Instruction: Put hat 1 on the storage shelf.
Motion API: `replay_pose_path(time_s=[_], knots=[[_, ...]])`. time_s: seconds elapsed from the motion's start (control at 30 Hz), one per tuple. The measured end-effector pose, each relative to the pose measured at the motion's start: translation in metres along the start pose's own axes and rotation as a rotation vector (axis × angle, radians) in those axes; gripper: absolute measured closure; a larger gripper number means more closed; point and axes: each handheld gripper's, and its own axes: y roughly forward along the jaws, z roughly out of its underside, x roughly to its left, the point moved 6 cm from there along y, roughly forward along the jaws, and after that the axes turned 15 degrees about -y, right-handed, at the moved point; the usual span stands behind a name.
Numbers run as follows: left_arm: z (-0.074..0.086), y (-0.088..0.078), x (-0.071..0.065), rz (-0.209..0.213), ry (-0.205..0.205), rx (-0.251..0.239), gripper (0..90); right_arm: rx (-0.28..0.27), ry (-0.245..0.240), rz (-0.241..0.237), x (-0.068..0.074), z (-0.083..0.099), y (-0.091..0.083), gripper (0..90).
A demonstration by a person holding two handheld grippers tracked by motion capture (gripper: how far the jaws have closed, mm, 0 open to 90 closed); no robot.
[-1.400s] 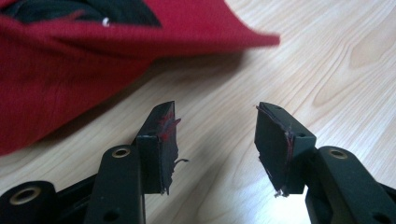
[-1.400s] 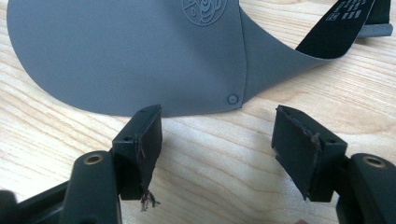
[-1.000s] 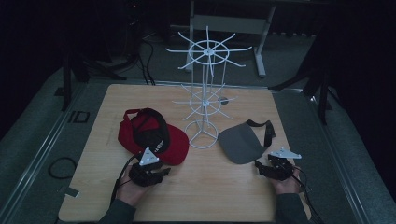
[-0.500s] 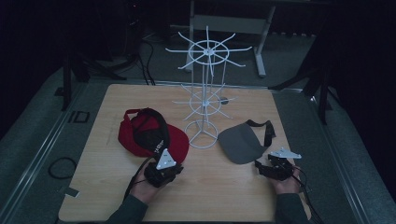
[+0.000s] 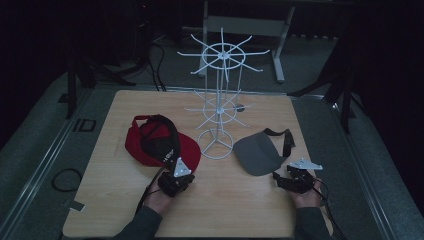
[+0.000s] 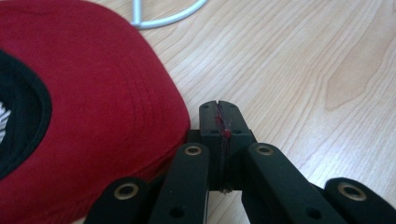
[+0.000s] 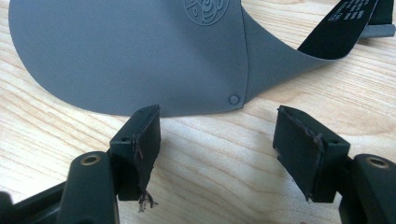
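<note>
Left gripper [image 6: 219, 121]: fingers pressed together, nothing between them, just beside the red cap's [image 5: 160, 142] brim at its 5 o'clock. Right gripper [image 7: 217, 149]: fingers spread on the tabletop [image 5: 235, 200], grey visor [image 7: 140, 51] near at 12. White wire rack [image 5: 220, 100] stands between cap and visor.

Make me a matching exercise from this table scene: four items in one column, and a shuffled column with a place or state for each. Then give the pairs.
Items
1. red fabric cap with black lining
2. grey plastic sun visor with black strap
3. white wire display rack
4. left gripper

Descriptions
A. stands upright mid-table
B. jaws shut, beside the cap's brim
C. lies just ahead of the open right gripper
D. lies on the table's left half

Pairs: 1-D, 2-C, 3-A, 4-B
</note>
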Motion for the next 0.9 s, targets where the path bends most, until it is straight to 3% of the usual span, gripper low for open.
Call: replay_pose_path(time_s=[0.33,0.53,0.73,0.77,0.9], knots=[[0.007,-0.025,0.041,-0.091,-0.105,-0.011,90.0,0.000,0.000,0.000,0.000,0.000,0.000,31.8],[0.002,-0.056,0.059,-0.131,-0.161,-0.086,89.6,0.000,0.000,0.000,0.000,0.000,0.000,31.8],[-0.002,-0.078,0.076,-0.198,-0.215,-0.147,70.6,0.000,0.000,0.000,0.000,0.000,0.000,31.8],[-0.002,-0.084,0.082,-0.211,-0.247,-0.162,64.8,0.000,0.000,0.000,0.000,0.000,0.000,31.8],[0.000,-0.085,0.088,-0.233,-0.290,-0.164,52.1,-0.001,-0.001,-0.002,0.000,0.000,0.000,31.6]])
